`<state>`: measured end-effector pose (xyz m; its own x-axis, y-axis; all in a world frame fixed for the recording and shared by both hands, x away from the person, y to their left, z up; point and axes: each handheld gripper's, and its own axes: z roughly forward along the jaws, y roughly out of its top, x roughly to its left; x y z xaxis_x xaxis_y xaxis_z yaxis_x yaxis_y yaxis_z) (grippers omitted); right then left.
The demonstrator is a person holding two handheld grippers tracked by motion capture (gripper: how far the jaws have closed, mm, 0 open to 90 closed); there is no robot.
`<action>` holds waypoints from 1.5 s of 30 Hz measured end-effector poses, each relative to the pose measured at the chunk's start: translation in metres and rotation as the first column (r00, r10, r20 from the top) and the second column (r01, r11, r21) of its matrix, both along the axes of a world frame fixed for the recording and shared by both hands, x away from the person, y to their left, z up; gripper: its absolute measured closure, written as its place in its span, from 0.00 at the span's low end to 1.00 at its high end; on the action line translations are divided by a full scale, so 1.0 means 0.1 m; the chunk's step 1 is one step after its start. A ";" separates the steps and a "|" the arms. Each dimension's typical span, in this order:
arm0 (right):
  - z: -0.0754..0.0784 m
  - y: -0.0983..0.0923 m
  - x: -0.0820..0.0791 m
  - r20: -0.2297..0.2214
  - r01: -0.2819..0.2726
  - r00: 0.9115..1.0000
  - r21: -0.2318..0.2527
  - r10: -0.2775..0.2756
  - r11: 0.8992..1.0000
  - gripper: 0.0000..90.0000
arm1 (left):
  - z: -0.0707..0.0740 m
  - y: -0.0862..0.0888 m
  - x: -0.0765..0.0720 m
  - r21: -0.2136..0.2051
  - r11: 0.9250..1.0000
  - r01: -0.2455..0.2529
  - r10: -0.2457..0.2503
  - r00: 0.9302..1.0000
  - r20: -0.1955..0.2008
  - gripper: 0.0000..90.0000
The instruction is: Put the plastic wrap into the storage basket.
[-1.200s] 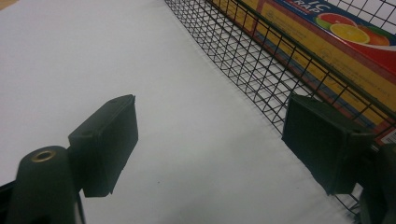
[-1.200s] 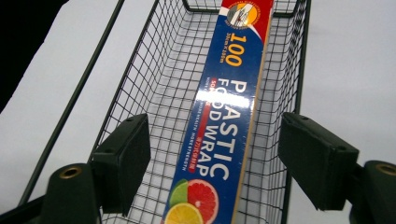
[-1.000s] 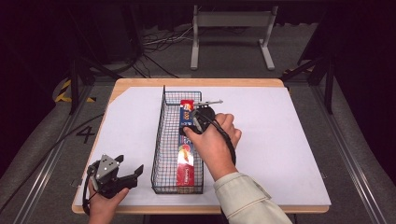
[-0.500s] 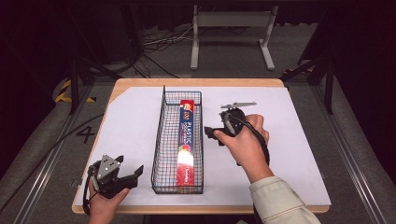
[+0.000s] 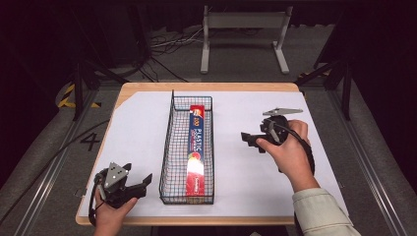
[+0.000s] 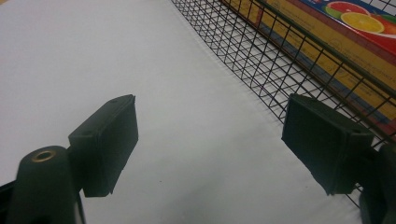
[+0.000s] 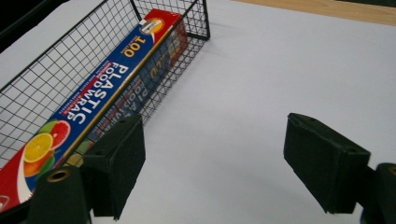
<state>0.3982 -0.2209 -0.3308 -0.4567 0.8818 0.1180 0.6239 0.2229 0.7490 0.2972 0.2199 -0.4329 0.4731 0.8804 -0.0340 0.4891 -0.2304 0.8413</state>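
High view: plastic wrap box [image 5: 196, 147] lay lengthwise in wire basket [image 5: 169, 147]. Right gripper [image 5: 252, 140] sat on the white sheet [image 5: 236, 172] well right of it, jaws just opening, nothing between.

Left gripper view: left gripper [image 6: 210, 149] gaped empty beside the basket mesh.

Right gripper view: jaws wide, empty.

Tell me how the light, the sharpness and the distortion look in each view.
High view: the table is bright, the room around it dark, the picture soft. Left gripper view: basket wires bow, jaws cast faint shadows. Right gripper view: the box print is sharp, the near jaws slightly soft.
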 end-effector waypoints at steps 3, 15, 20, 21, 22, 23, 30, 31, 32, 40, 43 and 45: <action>-0.02 -0.07 0.00 0.010 -0.014 1.000 -0.016 0.014 1.000 0.23 | 0.00 0.01 0.00 0.000 1.000 -0.004 0.004 1.000 0.002 0.21; -0.21 -0.61 -0.09 0.079 -0.009 0.997 -0.024 0.011 1.000 0.20 | -0.02 0.12 -0.12 -0.019 1.000 0.013 -0.012 0.999 0.032 0.21; -0.28 -0.77 -0.11 0.125 -0.006 0.992 -0.023 0.009 1.000 0.19 | -0.03 0.12 -0.14 -0.012 1.000 0.022 -0.022 0.999 0.033 0.21; -0.33 -0.83 -0.14 0.134 -0.014 0.991 -0.031 0.018 0.999 0.19 | -0.03 0.12 -0.14 -0.012 1.000 0.023 -0.023 0.999 0.031 0.21; -0.33 -0.83 -0.14 0.134 -0.014 0.991 -0.031 0.018 0.999 0.19 | -0.03 0.12 -0.14 -0.007 1.000 0.022 -0.022 0.999 0.030 0.21; -0.38 -0.88 -0.17 0.140 -0.027 0.990 -0.030 0.031 0.999 0.19 | -0.04 0.12 -0.14 -0.007 1.000 0.022 -0.022 0.999 0.028 0.21; -0.57 -1.01 -0.27 0.145 -0.078 0.986 -0.047 0.084 0.996 0.20 | -0.05 0.10 -0.11 -0.009 1.000 0.023 -0.023 1.000 0.021 0.21; -0.60 -1.01 -0.28 0.148 -0.083 0.985 -0.052 0.090 0.995 0.20 | -0.05 0.10 -0.10 -0.007 1.000 0.024 -0.024 0.999 0.022 0.21; -0.62 -1.02 -0.29 0.153 -0.089 0.983 -0.054 0.096 0.995 0.20 | -0.05 0.09 -0.10 -0.007 1.000 0.024 -0.024 0.999 0.022 0.21; -0.84 -1.06 -0.38 0.140 -0.098 0.985 -0.037 0.103 0.994 0.19 | -0.06 0.10 -0.08 -0.004 1.000 0.014 -0.014 1.000 0.015 0.21; -0.89 -1.08 -0.41 0.143 -0.098 0.985 -0.036 0.102 0.995 0.19 | -0.07 0.10 -0.07 -0.004 1.000 0.012 -0.012 1.000 0.014 0.21; -0.92 -1.09 -0.44 0.143 -0.102 0.984 -0.041 0.107 0.994 0.18 | -0.07 0.11 -0.07 -0.005 1.000 0.012 -0.011 1.000 0.011 0.21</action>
